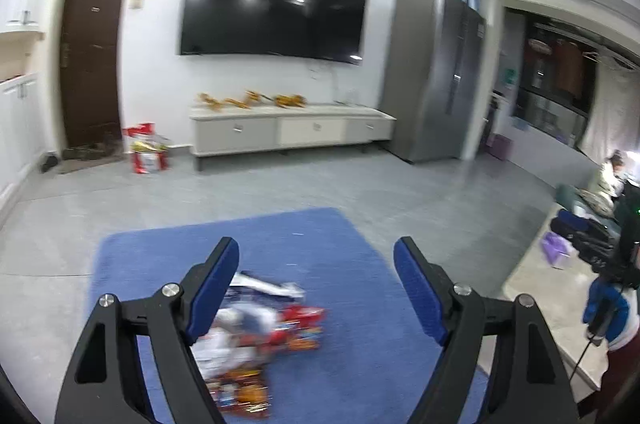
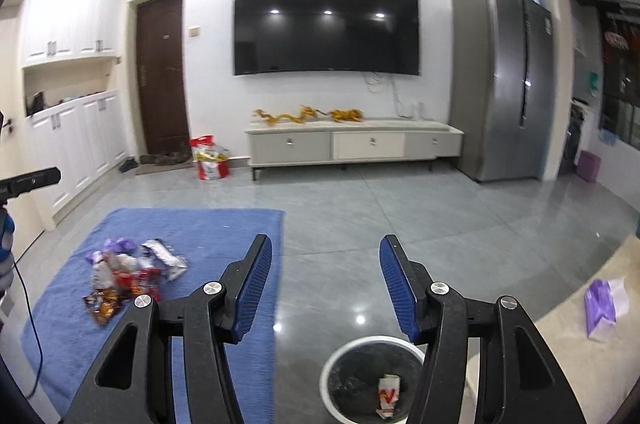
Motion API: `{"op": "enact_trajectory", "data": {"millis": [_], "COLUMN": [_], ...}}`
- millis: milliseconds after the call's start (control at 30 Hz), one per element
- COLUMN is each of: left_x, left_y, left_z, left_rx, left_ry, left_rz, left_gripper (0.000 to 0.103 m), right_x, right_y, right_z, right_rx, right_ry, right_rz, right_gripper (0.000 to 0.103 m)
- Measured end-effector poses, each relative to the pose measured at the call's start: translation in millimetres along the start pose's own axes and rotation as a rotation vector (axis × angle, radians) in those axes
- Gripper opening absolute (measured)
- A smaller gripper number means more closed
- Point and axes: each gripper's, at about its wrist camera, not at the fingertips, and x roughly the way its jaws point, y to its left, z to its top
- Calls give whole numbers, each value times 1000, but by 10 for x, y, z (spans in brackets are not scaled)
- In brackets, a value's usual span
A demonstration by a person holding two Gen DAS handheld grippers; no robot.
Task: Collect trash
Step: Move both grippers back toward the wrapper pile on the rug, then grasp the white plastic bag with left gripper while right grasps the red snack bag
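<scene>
Holding one wrapper (image 2: pixel 388 398): white bin (image 2: pixel 329 364); both grippers' fingers spread, empty.

Grey tile floor (image 2: pixel 400 207): blue rug (image 2: pixel 200 224) bearing wrapper pile (image 2: pixel 128 272); white bin (image 2: pixel 372 380) beside rug.

White walls, grey tiled floor (image 2: pixel 400 207). Black wall-mounted TV (image 2: pixel 326 23) at frame centre, reflecting ceiling spots. Below it a low pale TV cabinet (image 2: pixel 352 143) with three drawers. Dark brown door (image 2: pixel 160 71) to the left, white cupboards (image 2: pixel 76 143) at far left. Steel-grey refrigerator (image 2: pixel 504 83) at right. Blue rug (image 2: pixel 200 228) at lower left.
</scene>
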Motion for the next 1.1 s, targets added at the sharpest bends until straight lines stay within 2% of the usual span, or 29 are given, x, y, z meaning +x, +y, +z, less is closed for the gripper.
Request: {"op": "enact_trajectory", "data": {"millis": [200,300,433,600,800,933,1033,1100], "left_x": [-438,-433,-334,58,710,1109,1268,1323], "left_y": [697,875,1123,1086,971,989,1026,1035], "left_z": [-235,-384,-626,-848,-1166,-1329,-1375,-1390], "left_rx": [-38,-54,-89,-98,-114,-144,-165,-170], "left_ry": [-22,-10,37,125,257,321,340,352], "left_rz": [106,137,138,92,48,47,42,40], "left_gripper": [79,79,79,79,76,66,62,54], "right_x": [28,97,289,664,1223,1542,1796,1949], "right_y": [432,643,919,1301,1688,1923,2048,2091], "right_z": [105,120,78,-123,-421,-601,-695,-742], "right_rx": [-58,-73,-79,-98,-65,-38,-5,28], "right_ry": [-4,3,44,136,261,333,381,412], "right_rz": [62,101,164,256,363,421,448,462], "right_gripper": [56,56,56,56,56,56,56,56]}}
